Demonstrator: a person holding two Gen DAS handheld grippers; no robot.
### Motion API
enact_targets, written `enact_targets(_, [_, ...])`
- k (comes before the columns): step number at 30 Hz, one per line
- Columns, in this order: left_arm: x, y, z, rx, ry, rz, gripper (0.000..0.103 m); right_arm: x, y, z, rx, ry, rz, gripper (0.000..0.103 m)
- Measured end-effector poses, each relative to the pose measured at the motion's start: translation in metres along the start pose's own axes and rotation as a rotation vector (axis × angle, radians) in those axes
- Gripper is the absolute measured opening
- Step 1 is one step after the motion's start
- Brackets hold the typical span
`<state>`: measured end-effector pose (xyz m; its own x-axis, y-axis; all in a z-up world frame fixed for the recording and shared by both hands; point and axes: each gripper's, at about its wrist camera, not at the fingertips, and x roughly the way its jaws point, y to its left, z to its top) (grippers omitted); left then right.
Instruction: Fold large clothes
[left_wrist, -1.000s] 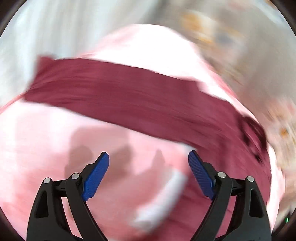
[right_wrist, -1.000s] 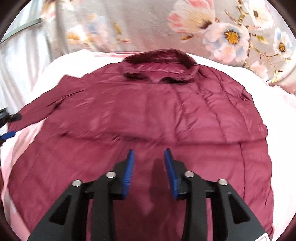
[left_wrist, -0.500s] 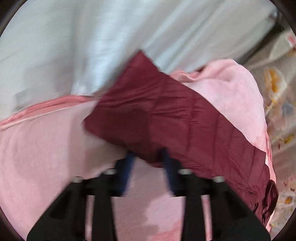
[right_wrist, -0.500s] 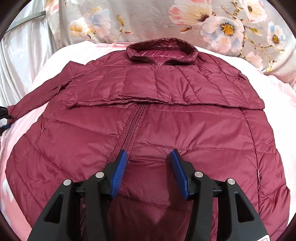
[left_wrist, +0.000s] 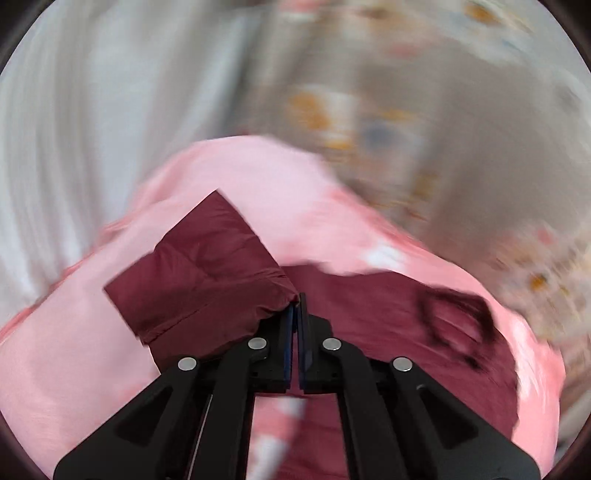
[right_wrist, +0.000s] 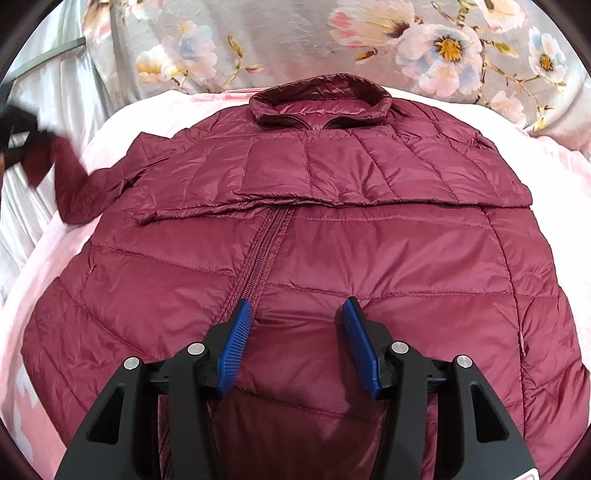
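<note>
left wrist cam sits low and close at the jacket's (left_wrist: 369, 325) sleeve end, looking along it toward the collar, pretty blurry. right wrist cam hovers near above the jacket's hem, facing the collar (right_wrist: 321, 99). both catch that collar and the floral fabric (right_wrist: 295, 37) behind the jacket.

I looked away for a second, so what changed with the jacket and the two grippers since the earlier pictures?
The left gripper, open a second ago, has shut on the cuff of the jacket's sleeve and lifted it off the pink blanket. The right gripper opened its jaws wider over the zipper. The jacket body stayed flat, other sleeve folded across the chest.
</note>
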<state>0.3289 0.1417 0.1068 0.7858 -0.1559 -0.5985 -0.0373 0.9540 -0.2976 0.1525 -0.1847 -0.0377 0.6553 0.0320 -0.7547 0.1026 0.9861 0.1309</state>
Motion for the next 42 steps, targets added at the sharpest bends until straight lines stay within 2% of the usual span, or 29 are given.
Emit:
enact_targets(4, [0.01, -0.101, -0.033, 0.16, 0.082, -0.135, 0.001, -0.007, -0.006, -0.001, 0.036, -0.02, 0.029, 0.054])
enact_targets(6, [0.024, -0.153, -0.064, 0.235, 0.154, -0.195, 0.001, -0.012, -0.009, -0.002, 0.051, -0.029, 0.037, 0.057])
enact_targets(8, [0.036, -0.186, -0.092, 0.277, 0.214, -0.236, 0.003, -0.018, -0.014, -0.003, 0.059, -0.034, 0.041, 0.057])
enact_targets(10, [0.05, -0.207, -0.115, 0.297, 0.276, -0.275, 0.019, -0.024, -0.02, -0.005, 0.07, -0.038, 0.036, 0.058])
enact_targets(11, [0.055, -0.214, -0.127, 0.299, 0.31, -0.288, 0.045, -0.026, -0.024, -0.005, 0.076, -0.04, 0.033, 0.058])
enact_targets(12, [0.057, -0.216, -0.135, 0.283, 0.324, -0.301, 0.066, -0.029, -0.028, -0.005, 0.082, -0.041, 0.028, 0.06])
enact_targets(16, [0.049, -0.188, -0.129, 0.172, 0.303, -0.358, 0.077, -0.041, -0.05, 0.003, 0.107, -0.051, 0.008, 0.061])
enact_targets(17, [0.047, -0.171, -0.12, 0.123, 0.304, -0.371, 0.083, -0.043, -0.055, 0.009, 0.118, -0.055, 0.014, 0.061])
enact_targets(19, [0.041, -0.137, -0.104, 0.029, 0.286, -0.375, 0.085, -0.043, -0.062, 0.025, 0.125, -0.065, 0.034, 0.061])
enact_targets(21, [0.037, -0.095, -0.088, -0.056, 0.258, -0.322, 0.085, -0.038, -0.062, 0.043, 0.128, -0.061, 0.069, 0.062])
enact_targets(22, [0.037, -0.085, -0.084, -0.069, 0.251, -0.295, 0.085, -0.032, -0.061, 0.055, 0.14, -0.057, 0.103, 0.062])
enact_targets(24, [0.036, -0.051, -0.083, -0.095, 0.245, -0.197, 0.085, -0.019, -0.054, 0.074, 0.15, -0.043, 0.147, 0.063])
enact_targets(27, [0.037, -0.015, -0.1, -0.08, 0.289, -0.077, 0.085, 0.0, -0.027, 0.096, 0.086, -0.029, 0.127, 0.063])
enact_targets(29, [0.04, -0.004, -0.118, -0.033, 0.344, -0.029, 0.084, 0.009, -0.002, 0.105, 0.015, -0.03, 0.122, 0.063])
enact_targets(33, [0.048, 0.01, -0.155, 0.049, 0.421, 0.051, 0.084, 0.033, 0.045, 0.114, -0.157, -0.037, 0.039, 0.063])
enact_targets(36, [0.042, 0.004, -0.163, 0.132, 0.376, 0.087, 0.084, 0.052, 0.057, 0.121, -0.191, -0.04, -0.005, 0.062])
enact_targets(38, [0.044, 0.001, -0.165, 0.146, 0.37, 0.101, 0.085, 0.054, 0.044, 0.128, -0.134, -0.051, 0.0, 0.04])
enact_targets(39, [0.044, 0.001, -0.165, 0.146, 0.366, 0.103, 0.085, 0.051, 0.032, 0.131, -0.079, -0.057, 0.004, 0.015])
enact_targets(40, [0.045, 0.0, -0.164, 0.147, 0.364, 0.103, 0.086, 0.041, 0.007, 0.133, 0.035, -0.075, 0.021, 0.009])
enact_targets(42, [0.045, 0.0, -0.164, 0.15, 0.363, 0.1, 0.086, 0.028, -0.03, 0.126, 0.174, -0.093, 0.041, 0.009])
